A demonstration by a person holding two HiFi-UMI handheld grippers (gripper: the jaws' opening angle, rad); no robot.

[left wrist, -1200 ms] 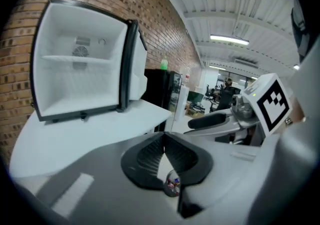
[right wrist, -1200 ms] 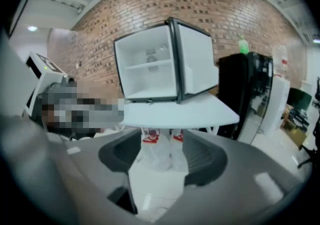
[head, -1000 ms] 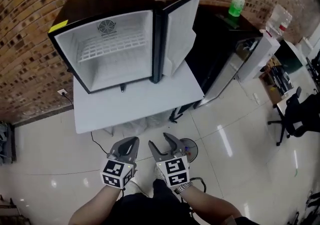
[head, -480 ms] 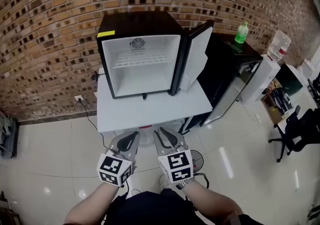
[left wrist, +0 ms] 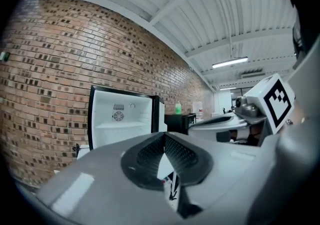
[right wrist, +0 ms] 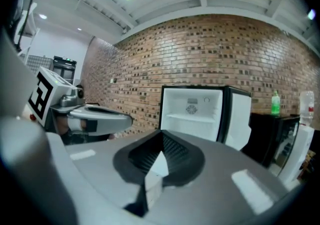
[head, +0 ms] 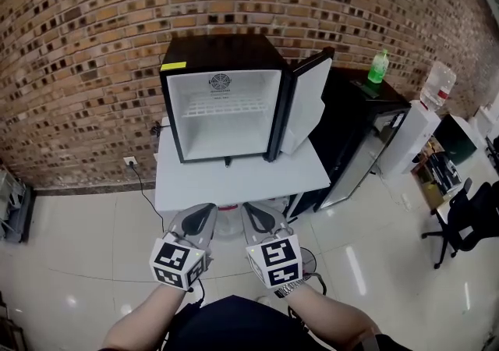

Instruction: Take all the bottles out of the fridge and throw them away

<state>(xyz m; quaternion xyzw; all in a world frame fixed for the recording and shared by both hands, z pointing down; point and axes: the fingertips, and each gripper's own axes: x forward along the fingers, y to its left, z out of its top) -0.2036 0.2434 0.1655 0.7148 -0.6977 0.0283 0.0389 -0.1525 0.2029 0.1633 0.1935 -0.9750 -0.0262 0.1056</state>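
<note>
Brick wall (head: 93,45) behind. A black fridge (head: 222,127) sits at the back of a white tabletop (head: 234,182), its door (head: 306,104) swung open to the R. Inside it shows white walls + one wire shelf (head: 224,105). A green bottle (head: 378,66) stands upright on a black cabinet (head: 343,119) just R of the tabletop, well apart from both tongs.

L tongs (head: 204,210) and R tongs (head: 251,210) are held side by side near the tabletop's front edge, over the tiled floor (head: 78,240), w/ tips toward the fridge. L tongs are clenched, pads meeting w/ nothing between. R tongs' jaws have just been closing and are now clenched too, pad on pad, empty. In each gripper view the other tongs show alongside, w/ the fridge ahead.
</note>
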